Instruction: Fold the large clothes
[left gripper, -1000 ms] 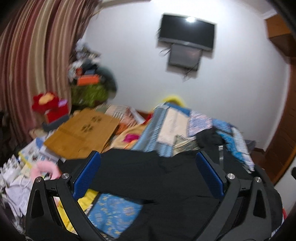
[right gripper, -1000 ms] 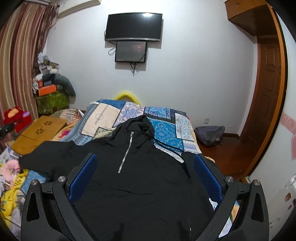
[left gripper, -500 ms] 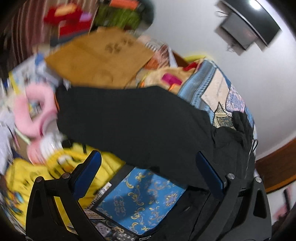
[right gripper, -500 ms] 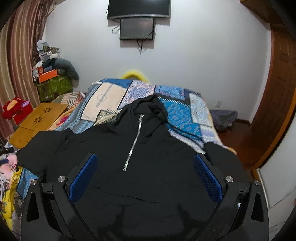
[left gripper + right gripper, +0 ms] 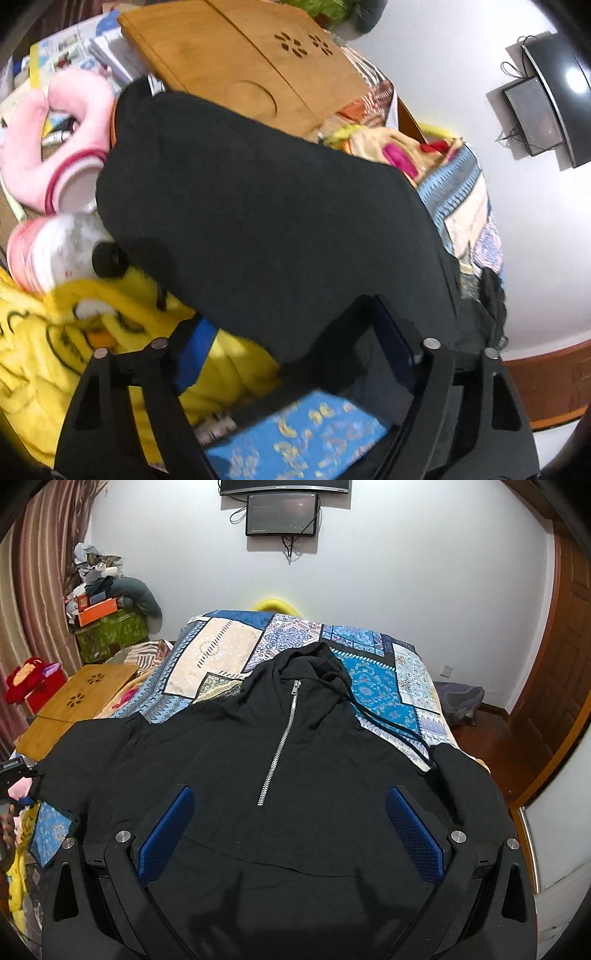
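Hoodie, black, lies spread face up on the bed, its hood toward the far edge by the wall and its hem hanging over the near edge. A silver half zipper runs down the chest, and a black drawstring trails from the hood toward the bed's right edge. One sleeve stretches past the bed's left edge, draped over the clutter there; the other sleeve reaches the right edge. The left gripper sits low over that left sleeve with its jaws closing: the lower edge of the sleeve lies between the blue pads, though whether they already press on the cloth cannot be told through the blur. The right gripper hangs above the hoodie's lower front with its jaws wide apart and nothing in them. Beneath the hoodie, a blue patchwork bedspread covers the bed. Off the left edge lie a yellow cartoon blanket, a pink neck pillow and a wooden lap desk with flower cut-outs. On the white wall beyond the far edge hang two dark screens, one above the other.
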The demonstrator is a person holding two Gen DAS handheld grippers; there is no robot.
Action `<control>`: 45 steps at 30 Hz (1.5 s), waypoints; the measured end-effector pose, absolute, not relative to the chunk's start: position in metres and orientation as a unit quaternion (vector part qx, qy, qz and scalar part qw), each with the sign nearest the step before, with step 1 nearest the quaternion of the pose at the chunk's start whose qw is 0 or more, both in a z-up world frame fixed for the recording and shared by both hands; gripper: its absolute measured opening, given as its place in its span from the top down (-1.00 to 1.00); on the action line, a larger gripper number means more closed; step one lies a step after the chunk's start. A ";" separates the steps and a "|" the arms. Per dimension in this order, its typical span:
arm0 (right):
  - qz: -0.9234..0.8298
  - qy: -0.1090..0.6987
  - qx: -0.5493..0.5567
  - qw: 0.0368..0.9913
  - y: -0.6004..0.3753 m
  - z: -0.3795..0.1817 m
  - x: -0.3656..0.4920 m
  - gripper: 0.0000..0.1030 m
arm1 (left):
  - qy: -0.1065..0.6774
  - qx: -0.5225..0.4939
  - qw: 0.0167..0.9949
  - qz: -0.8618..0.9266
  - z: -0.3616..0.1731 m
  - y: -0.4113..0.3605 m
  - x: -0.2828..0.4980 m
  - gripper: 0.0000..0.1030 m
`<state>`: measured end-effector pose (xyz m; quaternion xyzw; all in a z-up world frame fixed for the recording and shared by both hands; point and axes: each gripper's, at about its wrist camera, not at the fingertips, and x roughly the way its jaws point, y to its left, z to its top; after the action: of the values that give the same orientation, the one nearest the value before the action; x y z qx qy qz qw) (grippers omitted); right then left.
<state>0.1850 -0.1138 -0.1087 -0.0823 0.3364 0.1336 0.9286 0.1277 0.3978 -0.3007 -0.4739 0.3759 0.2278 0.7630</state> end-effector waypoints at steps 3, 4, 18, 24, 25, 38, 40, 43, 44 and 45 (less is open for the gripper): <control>0.128 0.336 -0.086 0.929 -0.115 -0.108 0.185 -1.00 | 0.374 -0.436 0.776 0.259 -0.294 0.400 0.131 -0.23; 0.126 0.336 -0.088 0.929 -0.116 -0.107 0.185 -1.00 | 0.375 -0.421 0.781 0.270 -0.290 0.398 0.132 -0.16; 0.105 0.325 -0.086 0.936 -0.143 -0.093 0.180 -1.00 | 0.310 -0.202 0.887 0.277 -0.154 0.340 0.182 0.90; 0.112 0.345 -0.072 0.929 -0.159 -0.099 0.183 -1.00 | 0.271 -0.154 0.930 0.193 -0.099 0.270 0.217 0.90; 0.115 0.354 -0.069 0.925 -0.162 -0.102 0.185 -1.00 | 0.270 -0.147 0.934 0.181 -0.096 0.257 0.224 0.90; 0.114 0.379 -0.094 0.913 -0.186 -0.123 0.180 -1.00 | 0.346 -0.102 0.932 -0.010 -0.121 0.081 0.278 0.92; 0.114 0.382 -0.091 0.913 -0.192 -0.125 0.179 -1.00 | 0.365 -0.094 0.926 -0.033 -0.131 0.057 0.281 0.92; 0.113 0.387 -0.087 0.911 -0.198 -0.127 0.177 -1.00 | 0.401 -0.068 0.912 -0.059 -0.152 0.021 0.285 0.92; 0.112 0.389 -0.086 0.910 -0.200 -0.128 0.177 -1.00 | 0.414 -0.056 0.906 -0.066 -0.162 0.009 0.285 0.92; 0.112 0.390 -0.086 0.910 -0.202 -0.129 0.175 -1.00 | 0.423 -0.048 0.902 -0.070 -0.170 -0.001 0.283 0.92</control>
<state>0.1753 -0.2022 -0.1293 -0.0862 0.3902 0.1116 0.9099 0.2831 -0.0011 -0.1701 -0.0478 0.4227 -0.0697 0.9023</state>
